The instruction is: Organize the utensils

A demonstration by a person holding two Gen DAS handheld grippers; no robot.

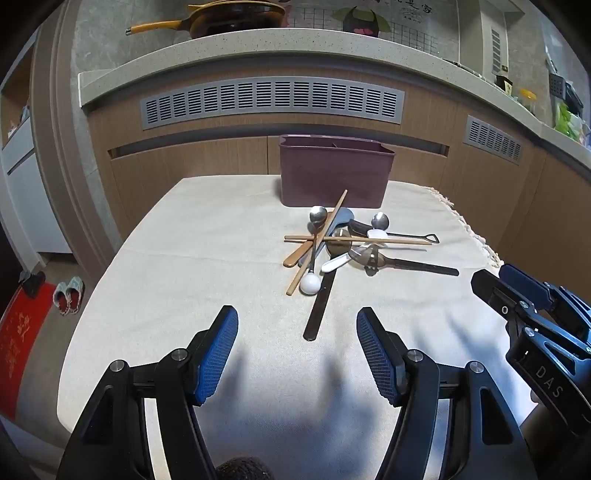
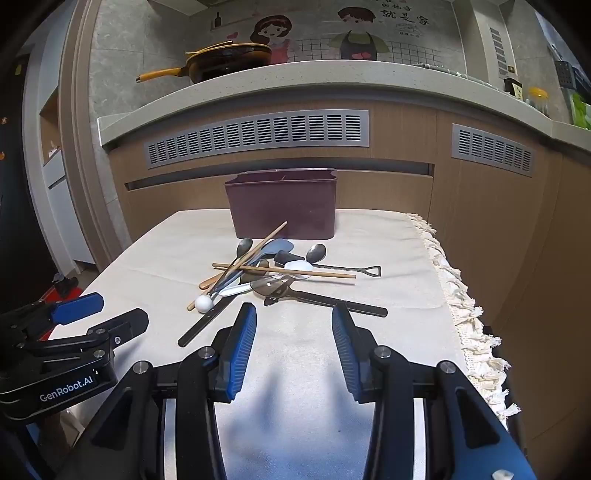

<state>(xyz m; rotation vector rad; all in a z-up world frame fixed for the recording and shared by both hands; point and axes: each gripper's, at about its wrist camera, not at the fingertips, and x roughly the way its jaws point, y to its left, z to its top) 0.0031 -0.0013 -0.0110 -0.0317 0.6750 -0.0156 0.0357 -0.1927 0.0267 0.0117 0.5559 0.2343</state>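
Note:
A pile of utensils [image 1: 347,243] lies on the cloth-covered table [image 1: 207,236]: wooden chopsticks [image 1: 356,240], metal spoons, a white ball-ended spoon [image 1: 309,284], and long black-handled tools [image 1: 320,306]. Behind it stands a maroon divided bin [image 1: 334,170]. My left gripper [image 1: 297,325] is open and empty, hovering just short of the pile. My right gripper [image 2: 293,317] is open and empty, close to the black-handled tool [image 2: 332,301] at the pile's near edge [image 2: 280,273]. The bin also shows in the right wrist view [image 2: 282,203]. Each gripper shows in the other's view [image 1: 517,295] [image 2: 92,317].
The table's fringed right edge [image 2: 472,325] drops off close to my right gripper. A kitchen counter [image 1: 258,48] with a yellow-handled pan [image 1: 221,16] runs behind the table. Slippers [image 1: 68,295] and a red mat [image 1: 22,332] lie on the floor at left.

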